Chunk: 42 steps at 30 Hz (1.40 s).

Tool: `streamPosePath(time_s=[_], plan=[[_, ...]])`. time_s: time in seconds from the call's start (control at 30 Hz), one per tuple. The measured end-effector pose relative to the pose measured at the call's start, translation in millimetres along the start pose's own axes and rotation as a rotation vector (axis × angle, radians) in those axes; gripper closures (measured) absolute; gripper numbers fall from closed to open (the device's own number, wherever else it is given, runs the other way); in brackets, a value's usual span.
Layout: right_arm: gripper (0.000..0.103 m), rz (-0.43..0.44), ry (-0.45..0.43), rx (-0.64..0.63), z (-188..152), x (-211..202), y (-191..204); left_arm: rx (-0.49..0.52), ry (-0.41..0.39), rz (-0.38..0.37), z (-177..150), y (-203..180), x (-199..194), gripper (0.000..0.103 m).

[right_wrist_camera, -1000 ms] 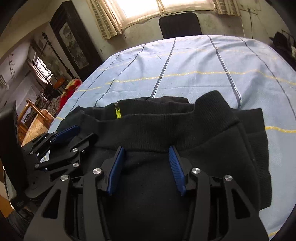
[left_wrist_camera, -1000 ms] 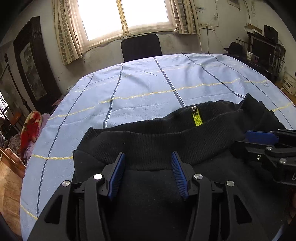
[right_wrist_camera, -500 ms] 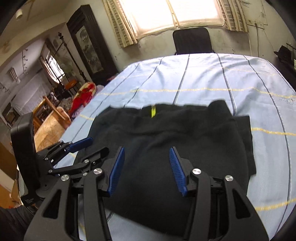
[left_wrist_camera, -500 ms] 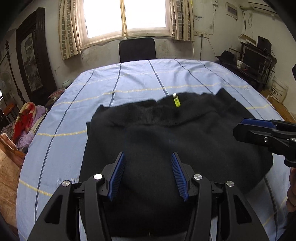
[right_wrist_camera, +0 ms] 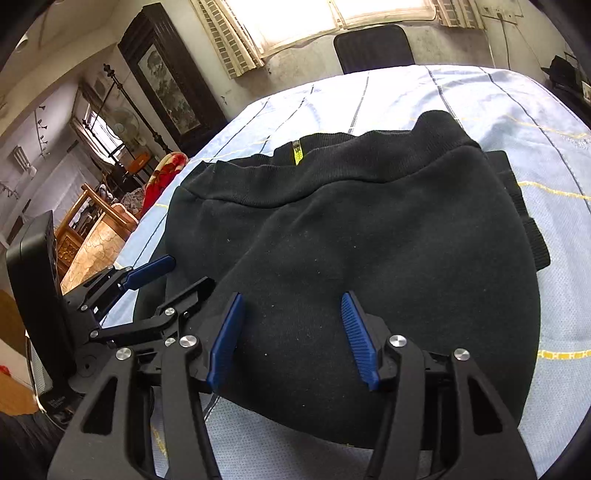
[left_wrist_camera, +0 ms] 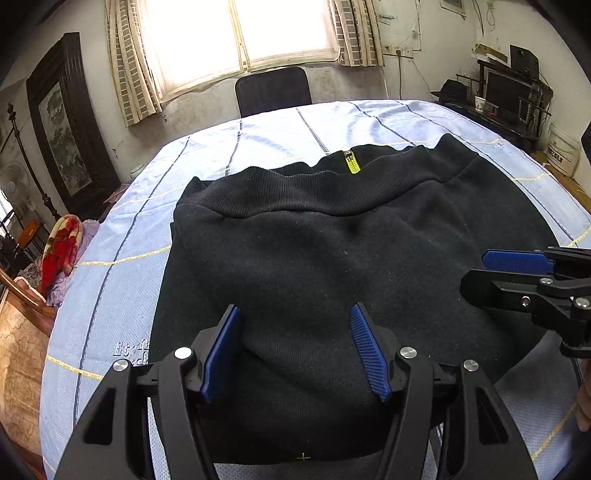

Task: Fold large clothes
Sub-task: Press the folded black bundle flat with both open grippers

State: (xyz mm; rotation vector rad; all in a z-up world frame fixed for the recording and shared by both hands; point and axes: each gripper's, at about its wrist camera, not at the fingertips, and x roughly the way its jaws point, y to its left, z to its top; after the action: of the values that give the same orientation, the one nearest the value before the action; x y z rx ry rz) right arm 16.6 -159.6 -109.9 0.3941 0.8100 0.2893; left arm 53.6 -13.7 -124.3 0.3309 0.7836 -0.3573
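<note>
- Both grippers have drawn back toward the near edge of the table since a second ago, when their fingers hung over the ribbed hem; now more of the folded garment shows ahead of them.
- The left gripper (left_wrist_camera: 295,350) hovers above the near part of the black sweater (left_wrist_camera: 332,258). Its jaws are opening, the blue pads (left_wrist_camera: 221,347) stand well apart, and no cloth is pinched between them.
- The right gripper (right_wrist_camera: 291,339) hovers beside it, over the same near part of the sweater (right_wrist_camera: 351,240). Its jaws are opening too, with a wide gap and nothing pressed between the pads.
- From the left view, the right gripper (left_wrist_camera: 517,273) enters at the right edge, over the sweater's right side. From the right view, the left gripper (right_wrist_camera: 162,280) sits at the left, at the sweater's left edge.
- The sweater lies folded on a table covered in a light blue cloth (left_wrist_camera: 110,288) with dark and yellow lines. A wide ribbed band (left_wrist_camera: 314,192) runs across its far side.
- A yellow-green zipper (left_wrist_camera: 351,164) peeks out beyond that band, near the middle.
- A black chair (left_wrist_camera: 273,88) stands at the far end of the table, under a bright window (left_wrist_camera: 236,33) with checked curtains.
- A dark framed picture (left_wrist_camera: 62,133) leans on the left wall.
</note>
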Motion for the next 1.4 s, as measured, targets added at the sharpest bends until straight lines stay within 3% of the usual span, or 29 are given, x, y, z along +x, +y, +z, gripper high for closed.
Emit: streamPosePath(time_s=[0.23, 0.53, 0.63, 0.7, 0.9, 1.4], plan=[[0.049, -0.008, -0.018, -0.019, 0.2, -10.4, 5.8, -0.01, -0.005, 0.003, 2.1, 1.4, -4.2, 0.04], [0.047, -0.016, -0.073, -0.024, -15.1, -54.8, 18.4, -0.024, -0.053, -0.009, -3.3, -3.5, -40.4, 0.04], [0.038, -0.085, -0.028, -0.01, -21.7, -43.6, 10.7, -0.019, -0.008, 0.007, -9.4, -8.0, -25.1, 0.033], [0.037, -0.088, 0.044, 0.054, -28.5, -22.7, -4.0, -0.034, 0.011, 0.016, -12.1, -8.7, -16.5, 0.027], [0.037, -0.029, 0.005, 0.123, -28.2, -35.0, -15.4, -0.066, 0.036, 0.003, -7.7, -1.0, -16.5, 0.025], [0.037, -0.062, -0.077, 0.161, 0.1, -63.4, -30.1, -0.012, -0.085, 0.05, 40.5, -5.7, -36.2, 0.026]])
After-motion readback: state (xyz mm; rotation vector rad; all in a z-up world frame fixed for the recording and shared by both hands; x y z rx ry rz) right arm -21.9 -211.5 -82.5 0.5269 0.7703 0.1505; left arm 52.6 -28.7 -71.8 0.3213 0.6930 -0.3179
